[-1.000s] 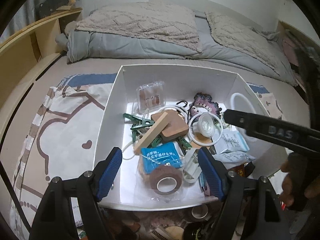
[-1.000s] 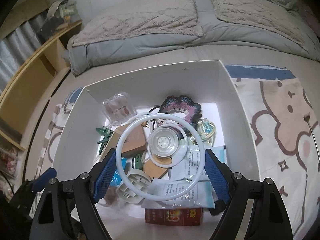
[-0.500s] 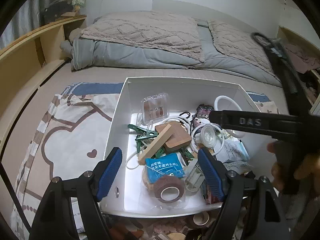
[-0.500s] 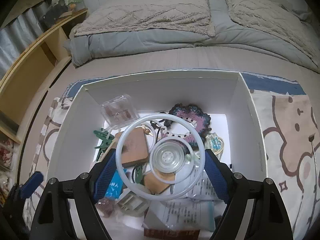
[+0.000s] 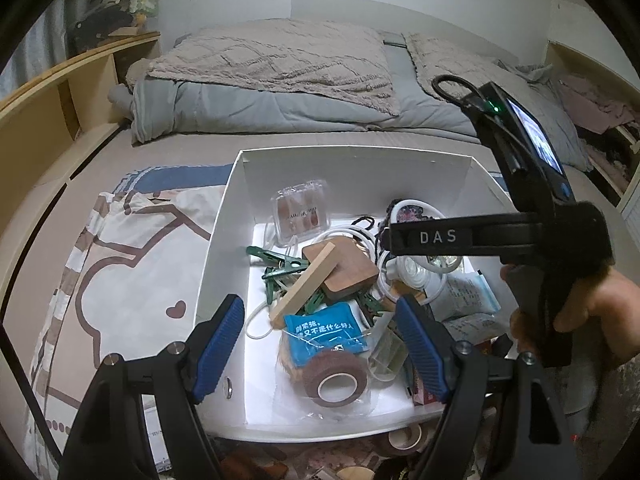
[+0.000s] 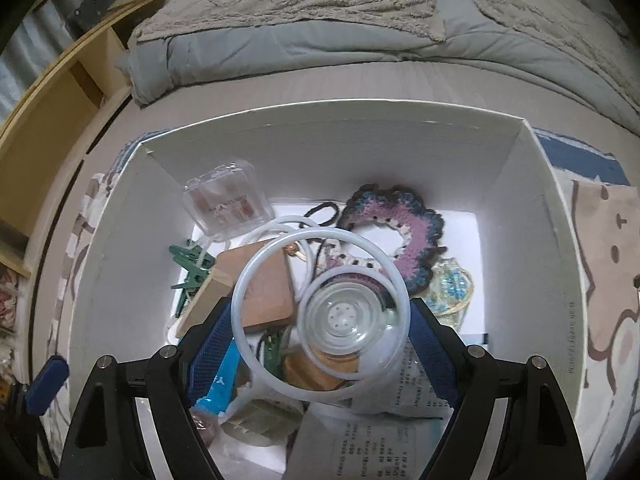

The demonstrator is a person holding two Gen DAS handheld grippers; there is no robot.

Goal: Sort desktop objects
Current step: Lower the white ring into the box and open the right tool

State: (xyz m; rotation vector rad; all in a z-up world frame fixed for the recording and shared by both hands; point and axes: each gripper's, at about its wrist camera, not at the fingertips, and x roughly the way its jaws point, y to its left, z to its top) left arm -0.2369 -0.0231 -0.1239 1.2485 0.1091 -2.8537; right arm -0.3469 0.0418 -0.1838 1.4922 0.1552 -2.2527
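Note:
A white box (image 5: 224, 216) (image 6: 400, 132) on the bed holds many small things: a brown tape roll (image 5: 336, 378), a blue packet (image 5: 324, 330), a wooden block (image 5: 340, 268), green clips (image 5: 280, 262), a clear case (image 5: 300, 212) (image 6: 224, 204) and a crocheted piece (image 6: 404, 232). My right gripper (image 6: 320, 324) is shut on a white ring with a clear round lid (image 6: 344, 320) and holds it above the box. It also shows in the left wrist view (image 5: 432, 236). My left gripper (image 5: 320, 340) is open and empty above the box's near edge.
A patterned sheet (image 5: 120, 264) lies left of the box and continues on its right (image 6: 600, 240). Grey bedding (image 5: 280, 92) is piled beyond it. A wooden shelf (image 5: 52, 96) runs along the left. More clutter (image 5: 400, 440) lies below the box's near edge.
Both grippers have pulled back and up from the box. The right gripper has lifted the white ring with the lid higher above the contents.

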